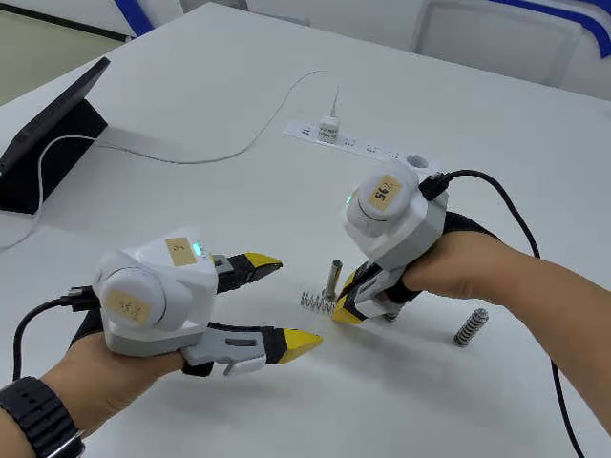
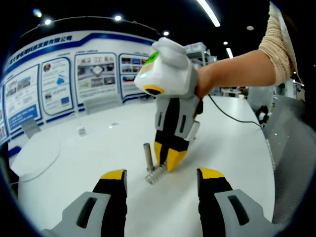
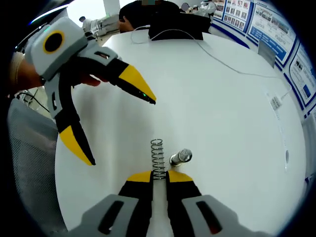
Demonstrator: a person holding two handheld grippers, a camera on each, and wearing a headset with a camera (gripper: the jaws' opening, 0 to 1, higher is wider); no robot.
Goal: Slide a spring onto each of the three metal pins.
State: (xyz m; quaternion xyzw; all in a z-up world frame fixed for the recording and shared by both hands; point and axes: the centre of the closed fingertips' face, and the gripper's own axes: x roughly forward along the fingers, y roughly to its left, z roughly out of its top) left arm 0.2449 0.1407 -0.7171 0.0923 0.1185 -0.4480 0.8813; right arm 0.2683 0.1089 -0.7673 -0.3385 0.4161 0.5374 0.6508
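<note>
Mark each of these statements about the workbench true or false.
1. The right gripper is shut on a coiled metal spring. True.
2. The left gripper grips the upright metal pin. False: it is open and apart from the pin.
3. The held spring already sits over the pin. False: it is beside the pin, near its base.
4. A white power strip lies on the white table. True.
5. A second coiled spring lies on the table. True.
</note>
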